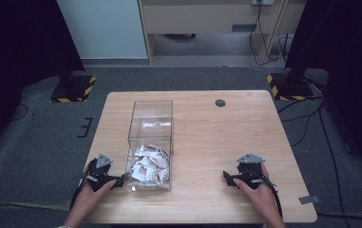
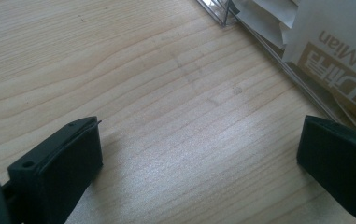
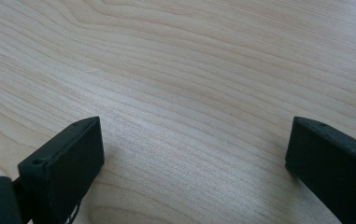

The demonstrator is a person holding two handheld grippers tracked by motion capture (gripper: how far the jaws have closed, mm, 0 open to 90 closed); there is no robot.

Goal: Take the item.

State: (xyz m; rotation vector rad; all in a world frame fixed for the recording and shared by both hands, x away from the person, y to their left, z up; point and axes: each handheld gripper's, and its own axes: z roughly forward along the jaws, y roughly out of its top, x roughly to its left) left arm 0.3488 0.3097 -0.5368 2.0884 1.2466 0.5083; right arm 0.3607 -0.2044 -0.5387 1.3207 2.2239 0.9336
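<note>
Room first: grey carpet floor (image 1: pixel 36 142) around the counter, two black stands on yellow-and-black striped bases (image 1: pixel 73 90) at the far left and far right, a pale cabinet and trailing cables along the back wall.

Counter (image 1: pixel 216 133): light wood, grain running across, bare apart from a small round dark grommet (image 1: pixel 220 102) at the far edge, well beyond the right tongs.

Clear plastic bin (image 1: pixel 151 142): long, open-topped, standing lengthwise. Its near end sits just beside the left tongs, on their inner side; the far end reaches away from both. Probably set close to the person's edge so either hand can reach in from above.

Sachets (image 1: pixel 146 166): white with brown print, heaped loosely in the near end of the bin, leaning against its wall. In the left gripper view one printed sachet (image 2: pixel 339 51) presses against the clear wall, just ahead of the tongs' right-hand jaw.

Left tongs (image 1: pixel 117 181): resting low on the counter, aimed at the bin's near corner, jaws spread wide, nothing between them but bare wood (image 2: pixel 189 140).

Right tongs (image 1: pixel 227 176): low on the counter, well apart from the bin, pointing inward toward it. Jaws wide apart, holding nothing; bare grain (image 3: pixel 189 116) between them.

Judgement: both hands look parked at a ready pose; no sachet has been picked up yet.
</note>
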